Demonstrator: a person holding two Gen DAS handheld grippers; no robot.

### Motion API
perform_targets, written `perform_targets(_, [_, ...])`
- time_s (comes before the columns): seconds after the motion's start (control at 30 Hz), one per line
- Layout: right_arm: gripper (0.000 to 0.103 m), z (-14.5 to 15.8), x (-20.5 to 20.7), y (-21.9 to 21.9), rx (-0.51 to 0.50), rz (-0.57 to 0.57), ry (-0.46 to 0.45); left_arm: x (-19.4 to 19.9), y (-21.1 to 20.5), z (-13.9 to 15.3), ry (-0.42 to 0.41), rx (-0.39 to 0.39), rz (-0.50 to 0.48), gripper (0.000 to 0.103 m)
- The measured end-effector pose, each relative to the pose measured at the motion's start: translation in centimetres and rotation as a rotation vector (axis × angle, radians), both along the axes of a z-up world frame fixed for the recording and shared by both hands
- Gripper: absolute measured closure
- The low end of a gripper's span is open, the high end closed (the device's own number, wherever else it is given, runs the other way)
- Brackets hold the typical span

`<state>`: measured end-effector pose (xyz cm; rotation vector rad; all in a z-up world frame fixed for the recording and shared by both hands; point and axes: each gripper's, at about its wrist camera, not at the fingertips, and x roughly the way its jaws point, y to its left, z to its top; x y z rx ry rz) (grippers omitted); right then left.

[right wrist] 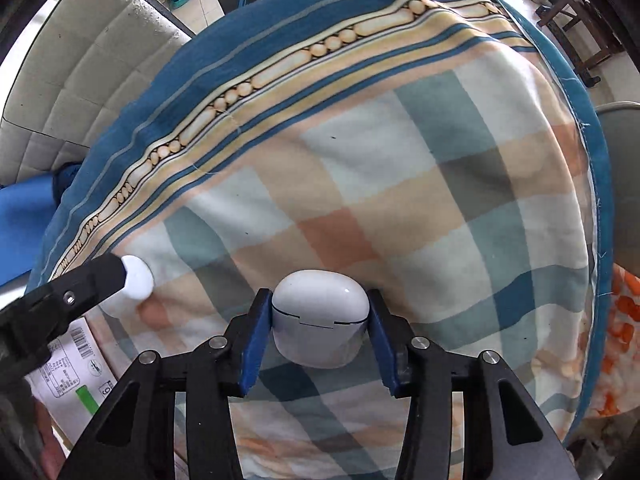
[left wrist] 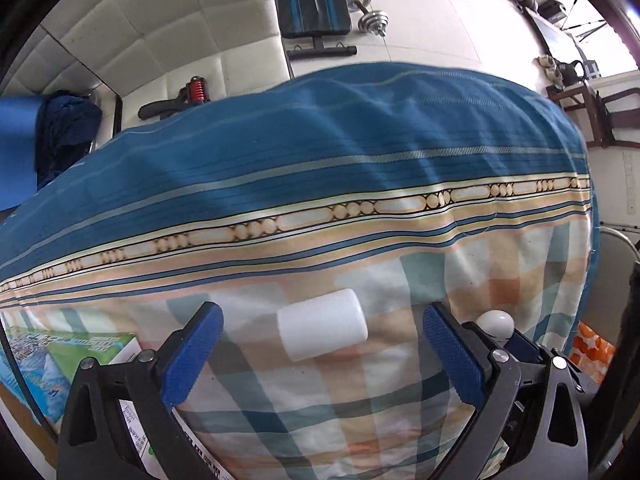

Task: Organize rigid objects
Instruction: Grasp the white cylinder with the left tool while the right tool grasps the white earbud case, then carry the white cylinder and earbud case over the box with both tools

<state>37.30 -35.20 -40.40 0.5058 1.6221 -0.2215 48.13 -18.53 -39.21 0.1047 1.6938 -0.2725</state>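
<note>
Two small white plastic objects lie on a checked and blue-striped cotton bedsheet (right wrist: 400, 184) as a pair of handheld grippers bears down on them from above. At far left, a printed cardboard box (left wrist: 80, 356) sits at the edge of the cloth. Beside it, the left gripper (left wrist: 324, 356) hangs with its blue-padded jaws wide apart, straddling a matte white plastic cylinder, a capped pill-bottle shape (left wrist: 322, 324), which lies on its side between the pads without touching either. To the right, the right gripper (right wrist: 318, 320) has its jaws pressed together on a glossy white pebble-shaped earbud case (right wrist: 320, 312), clamped on both flanks just below the lid seam while the case rests on the fabric.

Both pieces appear light and rigid, so a modest squeeze should do. The cylinder looks likely to roll on the soft, rumpled cloth; its curved sides at mid-length seem the safest place to pinch, with the pads across its width. The earbud case is smooth and rounded, probably slippery, and its hinged lid could pop if pressure lands on the seam; the present hold on the broad lower body looks sound. Neither object shows marks or labels; both are plain white, the case shinier.
</note>
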Motion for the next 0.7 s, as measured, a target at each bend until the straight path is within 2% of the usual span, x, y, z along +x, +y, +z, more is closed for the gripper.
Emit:
perform_targets(0.1, [0.054, -0.1, -0.4, -0.5, 0.002, 0.002, 0.006, 0.3, -0.6, -1.0, 0.03, 0.006, -0.005, 0.001])
perform_targets(0.17, [0.054, -0.2, -0.4, -0.7, 0.008, 0.0, 0.011, 0.4, -0.9, -1.6, 0.043, 0.014, -0.007, 0.007])
perform_targets(0.27, [0.054, -0.6, -0.7, -1.3, 0.013, -0.001, 0.016, 0.5, -1.1, -2.4, 0.058, 0.044, -0.024, 0.03])
perform_targets(0.33, [0.054, -0.6, -0.8, -1.6, 0.015, 0.001, 0.017, 0.4, -1.2, -2.6, 0.051, 0.059, -0.032, 0.037])
perform_targets(0.43, [0.054, -0.8, -0.8, -2.0, 0.016, 0.003, 0.017, 0.2, -1.2, -2.8, 0.035, 0.067, -0.046, 0.042])
perform_targets(0.57, [0.054, -1.0, -0.8, -1.6, 0.008, 0.007, 0.021, -0.1, -1.2, -2.5, 0.015, 0.075, -0.05, 0.058])
perform_targets(0.7, [0.054, -1.1, -0.5, 0.2, 0.004, 0.014, 0.023, -0.4, -1.1, -1.9, 0.005, 0.061, -0.045, 0.06])
